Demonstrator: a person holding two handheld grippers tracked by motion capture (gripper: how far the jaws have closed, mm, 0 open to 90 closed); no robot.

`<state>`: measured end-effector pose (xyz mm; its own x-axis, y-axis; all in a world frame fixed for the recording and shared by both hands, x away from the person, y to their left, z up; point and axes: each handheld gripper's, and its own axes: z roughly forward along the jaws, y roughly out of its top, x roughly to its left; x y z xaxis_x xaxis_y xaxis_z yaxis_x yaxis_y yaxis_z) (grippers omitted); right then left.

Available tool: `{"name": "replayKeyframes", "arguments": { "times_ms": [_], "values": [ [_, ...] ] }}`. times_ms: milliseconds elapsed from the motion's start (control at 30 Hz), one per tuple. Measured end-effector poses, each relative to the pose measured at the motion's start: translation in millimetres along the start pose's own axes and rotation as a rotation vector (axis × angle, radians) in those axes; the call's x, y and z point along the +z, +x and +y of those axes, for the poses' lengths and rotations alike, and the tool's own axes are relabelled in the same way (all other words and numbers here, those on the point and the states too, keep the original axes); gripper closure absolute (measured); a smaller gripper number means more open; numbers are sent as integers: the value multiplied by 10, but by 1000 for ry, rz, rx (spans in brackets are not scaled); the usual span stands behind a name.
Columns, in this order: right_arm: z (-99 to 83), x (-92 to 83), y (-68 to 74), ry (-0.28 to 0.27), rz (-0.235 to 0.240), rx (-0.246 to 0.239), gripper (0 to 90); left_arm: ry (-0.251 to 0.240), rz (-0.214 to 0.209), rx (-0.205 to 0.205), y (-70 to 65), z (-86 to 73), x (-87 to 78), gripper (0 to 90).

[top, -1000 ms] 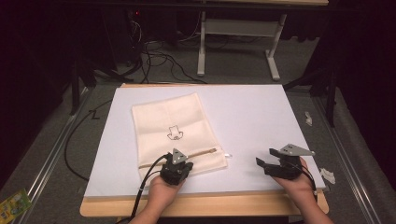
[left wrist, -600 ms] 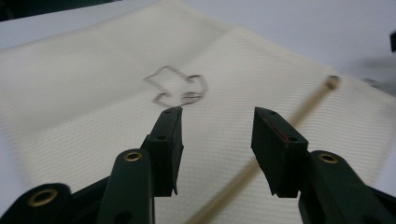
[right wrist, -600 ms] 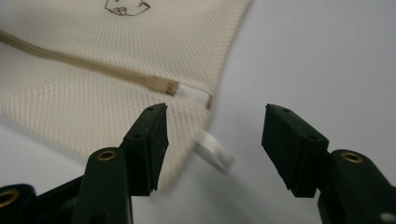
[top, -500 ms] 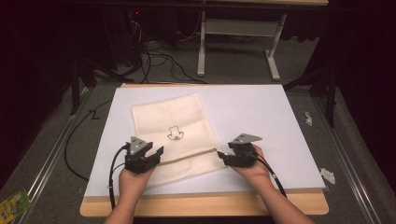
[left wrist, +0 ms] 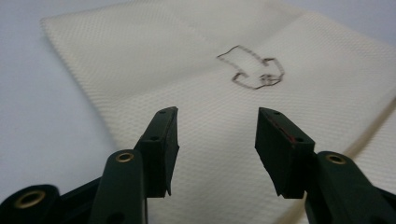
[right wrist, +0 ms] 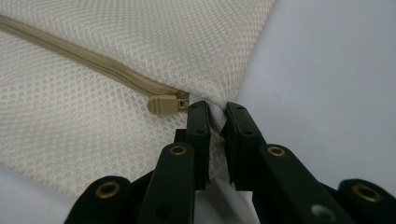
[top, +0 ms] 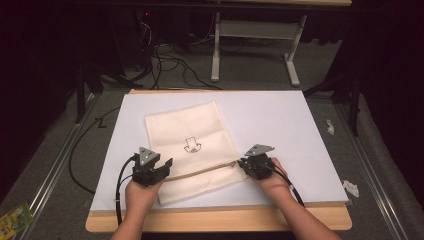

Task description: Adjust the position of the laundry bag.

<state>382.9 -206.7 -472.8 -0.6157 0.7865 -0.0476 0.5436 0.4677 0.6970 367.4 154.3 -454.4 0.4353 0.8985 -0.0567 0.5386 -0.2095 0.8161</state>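
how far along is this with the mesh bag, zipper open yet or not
Done: the right gripper has just been closing and pinches the mesh bag edge beside the zipper pull.

In hand: the left gripper, jaws apart after opening, hovers over the bag's other side with nothing pinched.

Left: the zipper looks closed along its visible length, so the left gripper probably has yet to grip and any zipper work lies ahead.

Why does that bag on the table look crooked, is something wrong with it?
Nothing looks broken. The cream mesh bag just lies turned at a slant on the white table, not square with its edges. The right gripper pinches the bag's edge by the zipper pull; the left gripper is open above it.
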Motion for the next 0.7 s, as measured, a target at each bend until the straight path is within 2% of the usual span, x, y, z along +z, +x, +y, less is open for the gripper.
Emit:
{"name": "replayKeyframes", "arguments": {
  "times_ms": [33, 67, 100, 133, 200, 267, 333, 367, 400, 467, 500, 533, 567, 600, 633, 700],
  "values": [
    [-62, -71, -75, 4, -18, 2, 821, 29, 3, -32, 27, -45, 77, 482],
    [-62, -71, -75, 4, -18, 2, 821, 29, 3, -32, 27, -45, 77, 474],
    [-151, -170, -173, 13, -44, 2, 821, 61, 9, -34, 16, -75, 145, 466],
    [-151, -170, -173, 13, -44, 2, 821, 61, 9, -34, 16, -75, 145, 463],
    [-269, -279, -287, 15, -49, 22, 820, 72, -36, -68, -19, -78, 192, 456],
    [-396, -401, -385, 22, -49, 44, 819, 60, -85, -81, -103, -64, 224, 454],
    [-514, -523, -436, 24, -60, 47, 819, 57, -127, -78, -233, -42, 274, 453],
    [-632, -645, -466, 26, -67, 46, 819, 69, -145, -54, -380, -18, 334, 454],
    [-632, -645, -466, 26, -67, 46, 819, 69, -145, -54, -380, -18, 334, 454],
    [-711, -717, -482, 22, -70, 54, 818, 86, -136, -20, -494, 1, 389, 462],
    [-775, -775, -503, 18, -68, 63, 818, 98, -127, -10, -554, 9, 431, 525],
    [-775, -775, -503, 18, -68, 63, 818, 108, -117, 9, -587, 13, 469, 525],
    [-812, -803, -517, 11, -64, 77, 818, 138, -107, 21, -625, 9, 507, 684],
    [-812, -803, -517, 11, -64, 77, 818, 129, -90, 55, -652, 9, 522, 684],
    [-828, -813, -518, 7, -62, 78, 817, 129, -94, 95, -664, 43, 552, 855],
    [-836, -814, -508, 6, -61, 73, 817, 127, -92, 92, -655, 82, 591, 879]
  ]
}}
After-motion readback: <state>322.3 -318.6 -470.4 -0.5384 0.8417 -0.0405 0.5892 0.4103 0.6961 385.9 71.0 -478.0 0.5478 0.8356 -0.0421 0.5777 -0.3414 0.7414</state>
